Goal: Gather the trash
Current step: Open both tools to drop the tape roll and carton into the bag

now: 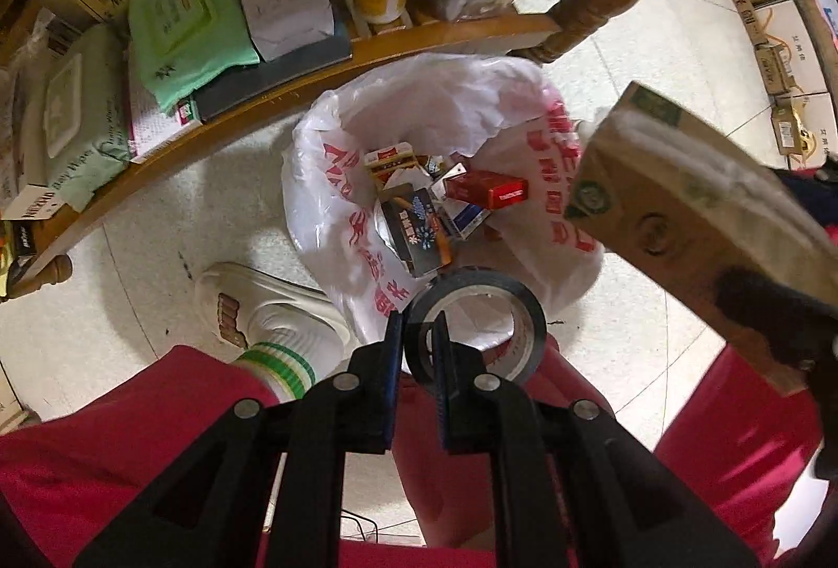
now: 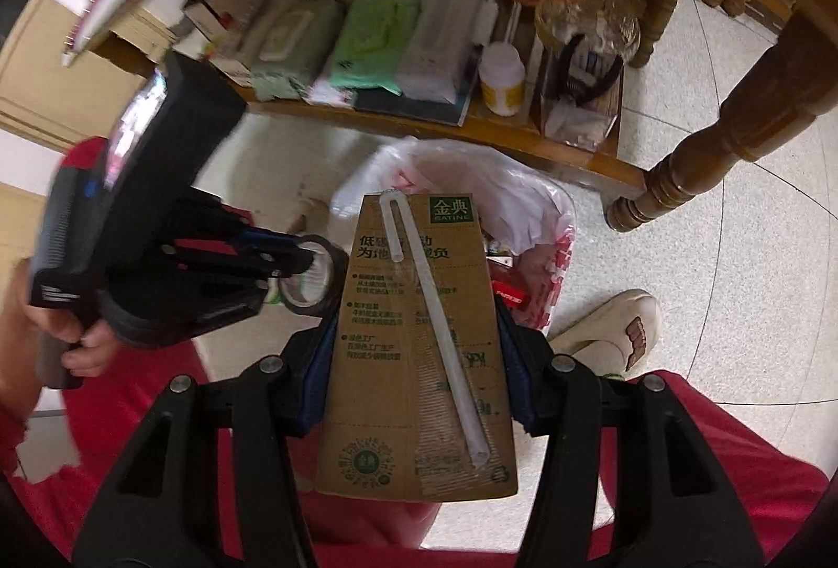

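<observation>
Left gripper [image 1: 419,337] clenched on tape roll [image 1: 474,327]; right gripper [image 2: 416,348] grasped milk carton [image 2: 419,348]; both hung over open trash bag [image 1: 445,123] on floor, presumably for dropping in

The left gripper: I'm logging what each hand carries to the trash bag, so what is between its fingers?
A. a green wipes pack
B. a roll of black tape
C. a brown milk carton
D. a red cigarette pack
B: the left gripper has its fingers closed on the wall of the tape roll, held above the bag; the carton is in the right gripper.
</observation>
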Available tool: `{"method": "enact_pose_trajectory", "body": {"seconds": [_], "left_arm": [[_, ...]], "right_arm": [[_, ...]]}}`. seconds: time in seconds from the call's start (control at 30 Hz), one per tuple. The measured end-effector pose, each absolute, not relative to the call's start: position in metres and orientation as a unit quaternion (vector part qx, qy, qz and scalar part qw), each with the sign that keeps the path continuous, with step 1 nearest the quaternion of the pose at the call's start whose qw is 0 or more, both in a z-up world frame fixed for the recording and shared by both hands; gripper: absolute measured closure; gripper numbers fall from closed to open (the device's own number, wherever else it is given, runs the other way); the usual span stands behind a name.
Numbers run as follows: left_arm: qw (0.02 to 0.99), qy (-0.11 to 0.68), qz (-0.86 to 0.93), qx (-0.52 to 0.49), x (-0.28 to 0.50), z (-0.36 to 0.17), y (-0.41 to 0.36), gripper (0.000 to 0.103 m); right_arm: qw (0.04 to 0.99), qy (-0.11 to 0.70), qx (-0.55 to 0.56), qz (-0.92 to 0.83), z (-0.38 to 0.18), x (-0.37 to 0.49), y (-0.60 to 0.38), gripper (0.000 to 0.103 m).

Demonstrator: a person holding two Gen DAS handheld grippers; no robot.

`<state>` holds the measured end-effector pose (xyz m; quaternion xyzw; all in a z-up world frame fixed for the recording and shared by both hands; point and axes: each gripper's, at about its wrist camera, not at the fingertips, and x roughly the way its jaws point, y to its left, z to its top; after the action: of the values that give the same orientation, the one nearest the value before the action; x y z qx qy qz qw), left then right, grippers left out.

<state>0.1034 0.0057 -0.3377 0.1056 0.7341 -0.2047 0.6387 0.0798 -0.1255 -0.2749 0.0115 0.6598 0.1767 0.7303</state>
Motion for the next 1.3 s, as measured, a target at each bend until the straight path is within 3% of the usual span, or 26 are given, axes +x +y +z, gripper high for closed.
{"method": "enact_pose_trajectory", "body": {"seconds": [0.47,0.87,0.93,1.0,1.07,1.17,1.3], "left_arm": [[0.595,0.776,-0.182,0.102,0.129,-0.407,-0.005,0.092],[0.593,0.777,-0.18,0.111,0.128,-0.409,-0.007,0.089],[0.592,0.778,-0.178,0.111,0.127,-0.408,-0.008,0.081],[0.596,0.776,-0.175,0.109,0.127,-0.406,-0.007,0.057],[0.601,0.772,-0.17,0.118,0.127,-0.403,-0.007,0.044],[0.608,0.767,-0.163,0.127,0.126,-0.396,-0.007,0.034],[0.615,0.76,-0.155,0.138,0.123,-0.386,-0.009,0.031]], "right_arm": [[0.669,0.728,0.004,0.152,-0.382,0.1,-0.118,0.05],[0.686,0.713,0.016,0.148,-0.375,0.111,-0.126,0.052],[0.693,0.707,0.003,0.142,-0.371,0.113,-0.125,0.051],[0.685,0.714,0.028,0.141,-0.373,0.115,-0.13,0.049],[0.683,0.718,0.028,0.135,-0.374,0.115,-0.132,0.044],[0.683,0.717,0.029,0.133,-0.371,0.112,-0.132,0.043],[0.691,0.711,0.027,0.129,-0.363,0.104,-0.132,0.035]]}}
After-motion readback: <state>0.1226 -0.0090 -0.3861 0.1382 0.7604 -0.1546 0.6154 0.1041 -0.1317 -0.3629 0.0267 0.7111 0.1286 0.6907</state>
